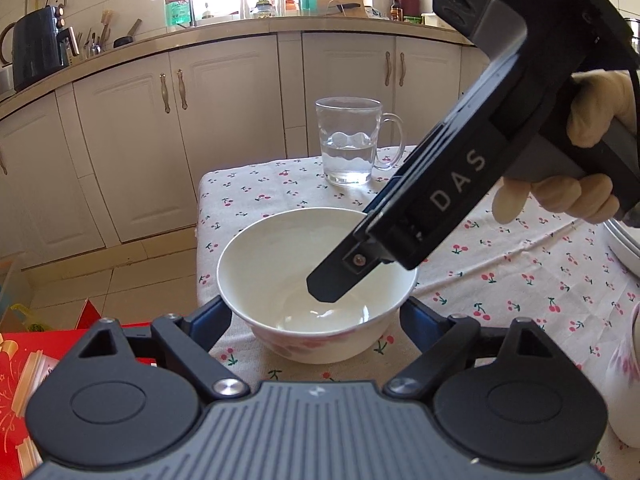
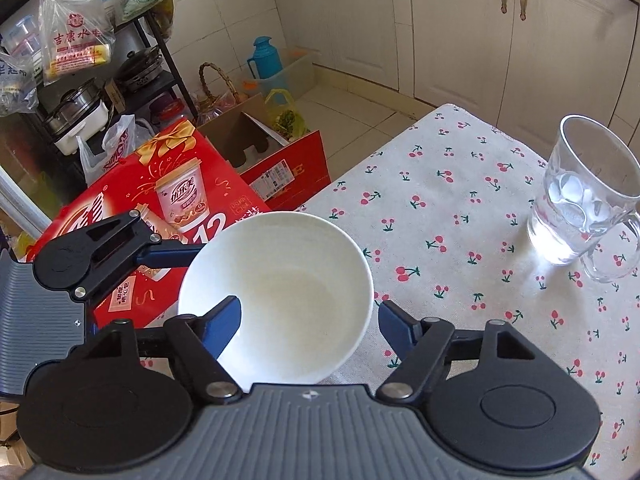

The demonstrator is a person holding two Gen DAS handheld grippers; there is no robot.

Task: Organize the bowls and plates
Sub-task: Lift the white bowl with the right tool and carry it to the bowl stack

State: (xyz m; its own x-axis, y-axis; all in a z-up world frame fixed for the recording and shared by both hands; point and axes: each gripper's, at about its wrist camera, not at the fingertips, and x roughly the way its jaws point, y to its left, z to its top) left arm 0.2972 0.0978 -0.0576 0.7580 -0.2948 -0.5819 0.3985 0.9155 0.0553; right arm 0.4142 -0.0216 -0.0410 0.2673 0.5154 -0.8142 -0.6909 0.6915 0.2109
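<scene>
A white bowl (image 1: 280, 276) with a pink pattern on its outside stands near the table's left corner. My left gripper (image 1: 316, 316) clasps it low down, one finger on each side under the rim, with the tips hidden behind the bowl. In the right wrist view one left finger (image 2: 172, 256) reaches the bowl (image 2: 280, 292) from the left. My right gripper (image 2: 308, 316) points steeply down over the bowl's wall. Its left finger (image 2: 224, 320) is inside the bowl and its right finger (image 2: 394, 328) is outside, with a sliver of cloth showing beside the rim.
A glass mug (image 1: 348, 140) part full of water stands behind the bowl on the cherry-print tablecloth (image 1: 500, 280). A plate's rim (image 1: 624, 244) and another white patterned vessel (image 1: 624, 380) show at the right edge. Red gift boxes (image 2: 168, 184) sit on the floor left of the table.
</scene>
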